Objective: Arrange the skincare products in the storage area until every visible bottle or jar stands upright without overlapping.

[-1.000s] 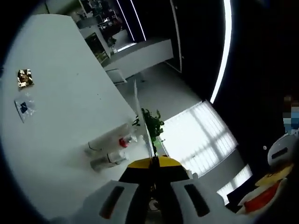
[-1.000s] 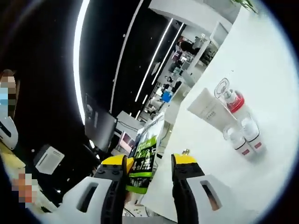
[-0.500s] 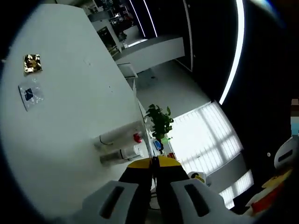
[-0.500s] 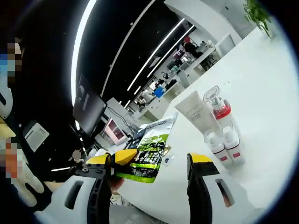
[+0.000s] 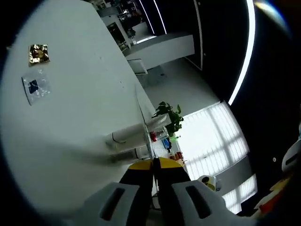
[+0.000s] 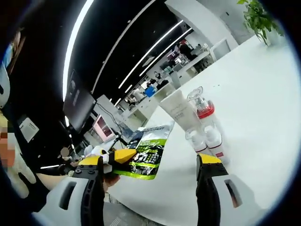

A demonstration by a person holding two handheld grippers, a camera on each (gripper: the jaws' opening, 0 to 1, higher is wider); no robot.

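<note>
A cluster of skincare products stands on the white table (image 6: 263,103): a white tube (image 6: 176,110), a pump bottle with a red collar and clear cap (image 6: 202,107), and two small white bottles (image 6: 195,142) (image 6: 214,141) in front. My right gripper (image 6: 151,161) is open, short of the cluster. My left gripper (image 5: 153,163) is shut on a green sachet (image 6: 148,154), which appears as a thin edge-on sheet (image 5: 143,123) in the left gripper view. Beyond that sheet lie the tube (image 5: 134,134) and blurred bottles (image 5: 126,155).
A gold foil packet (image 5: 38,53) and a clear sachet with a blue mark (image 5: 34,87) lie far off on the table (image 5: 80,94). A potted plant (image 6: 259,19) stands at the table's far corner. Office desks and light strips fill the background.
My right gripper's jaws have spread wider. Both cameras have shifted, so the product cluster sits more central in the right gripper view. The left gripper stays shut on the sachet.
</note>
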